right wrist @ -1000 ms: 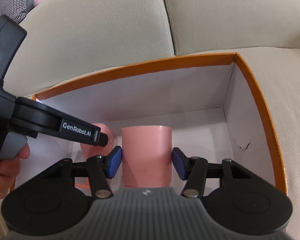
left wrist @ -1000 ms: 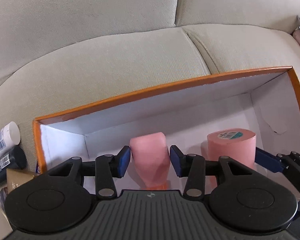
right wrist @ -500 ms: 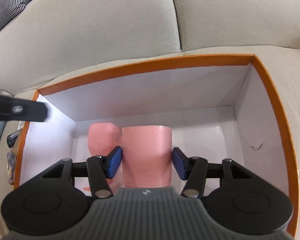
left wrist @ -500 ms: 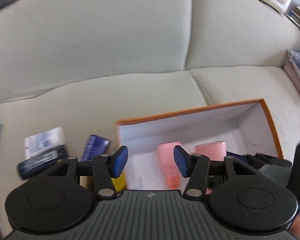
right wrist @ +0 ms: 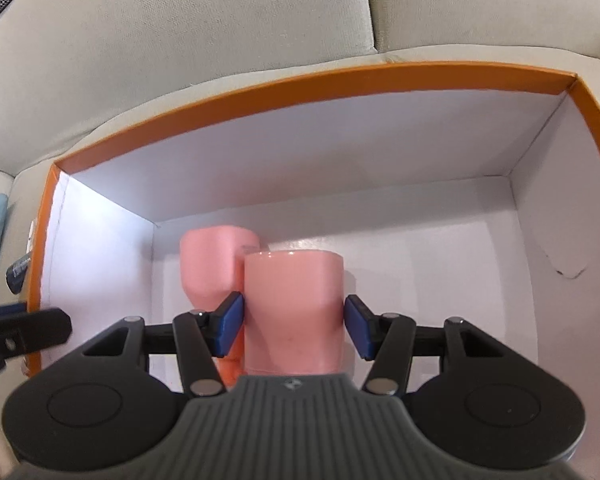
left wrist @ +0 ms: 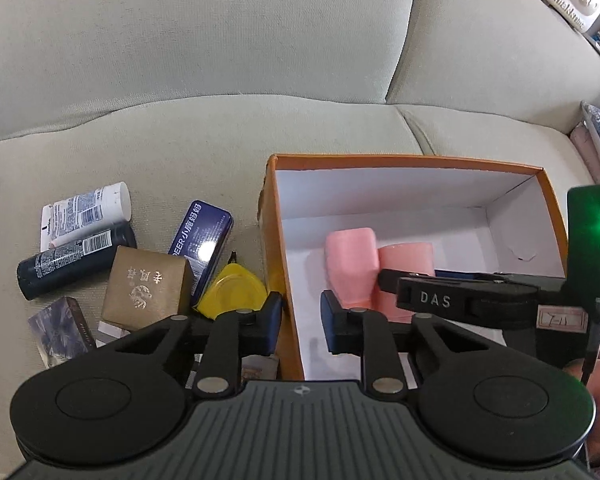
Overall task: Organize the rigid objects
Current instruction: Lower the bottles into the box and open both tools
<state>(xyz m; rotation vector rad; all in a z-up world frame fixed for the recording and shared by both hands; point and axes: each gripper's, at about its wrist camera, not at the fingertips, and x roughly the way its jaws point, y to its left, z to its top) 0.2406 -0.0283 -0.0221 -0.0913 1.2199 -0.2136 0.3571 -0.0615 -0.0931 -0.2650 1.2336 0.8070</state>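
An orange box (left wrist: 412,160) with a white inside is seen resting on a beige sofa (left wrist: 220,60). Two pink items are found in the box, touching each other: a pink bottle (right wrist: 214,268) on the left and a pink cup (right wrist: 294,312) just beside it on the right.

The right gripper (right wrist: 294,328) is held down into the box with its blue pads on either side of the cup. The jaws are set about halfway apart; the left pad appears to touch the cup's side, while a thin gap is seen at the right pad, so a firm grip cannot be told.

The left gripper (left wrist: 300,326) is held above the box's left wall, one finger outside the box and one inside. Its jaws are closing with only a narrow gap left, and nothing is gripped between them.

On the sofa to the left of the box a loose pile is laid: a white tube (left wrist: 86,212), a dark bottle (left wrist: 74,258) touching it, a blue tin (left wrist: 202,240), a brown box (left wrist: 148,290) leaning against the tin, a yellow case (left wrist: 234,290) just beside the orange wall, and a purple carton (left wrist: 62,332) nearest the camera.
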